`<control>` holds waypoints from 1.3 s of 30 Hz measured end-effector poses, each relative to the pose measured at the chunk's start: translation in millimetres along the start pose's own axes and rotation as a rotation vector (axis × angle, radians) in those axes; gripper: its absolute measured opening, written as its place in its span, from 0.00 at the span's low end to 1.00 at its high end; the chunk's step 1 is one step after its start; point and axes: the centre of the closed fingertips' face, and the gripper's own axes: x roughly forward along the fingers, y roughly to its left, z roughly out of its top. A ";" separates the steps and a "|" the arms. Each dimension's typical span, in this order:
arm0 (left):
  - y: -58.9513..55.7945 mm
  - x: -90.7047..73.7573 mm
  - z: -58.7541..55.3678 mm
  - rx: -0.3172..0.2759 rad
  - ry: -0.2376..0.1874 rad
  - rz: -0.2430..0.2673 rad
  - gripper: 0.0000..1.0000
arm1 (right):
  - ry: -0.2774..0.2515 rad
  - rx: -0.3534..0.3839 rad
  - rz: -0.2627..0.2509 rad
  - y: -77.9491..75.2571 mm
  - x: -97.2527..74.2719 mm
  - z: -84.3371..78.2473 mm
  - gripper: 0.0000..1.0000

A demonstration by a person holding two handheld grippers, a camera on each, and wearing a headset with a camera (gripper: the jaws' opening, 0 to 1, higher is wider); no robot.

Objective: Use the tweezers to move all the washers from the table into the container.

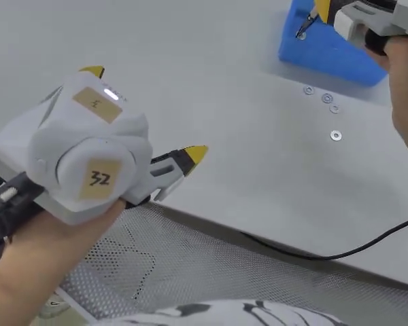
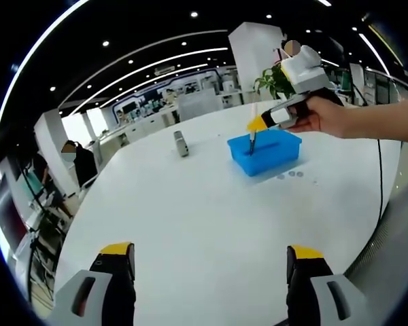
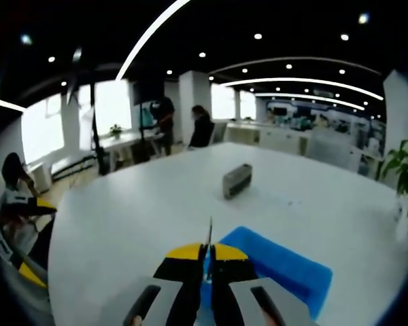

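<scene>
On the left, the left gripper (image 2: 210,252) is held up near the edge of the white surface (image 1: 224,75). Its fingers (image 2: 115,255) are spread wide with nothing between them. I think it is kept back here so it is out of the way.

Further right sits the blue box (image 1: 326,51), the place where the washers go. The tweezers (image 1: 303,27) point down with their tip over the box, maybe just inside it. That looks like the spot for dropping a washer, but the tip is too small to tell if it has one.

Just beside the box, four washers (image 1: 336,136) lie on the surface. They are close together, so each trip is short.

At the far right, the right gripper (image 3: 205,257) has its fingers pressed together, pinching the tweezers. A black cable (image 1: 340,252) runs along the near edge.
</scene>
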 end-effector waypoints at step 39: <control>2.1 -1.6 0.0 0.013 0.010 0.014 0.93 | -0.011 0.013 -0.013 -2.7 0.4 0.1 0.02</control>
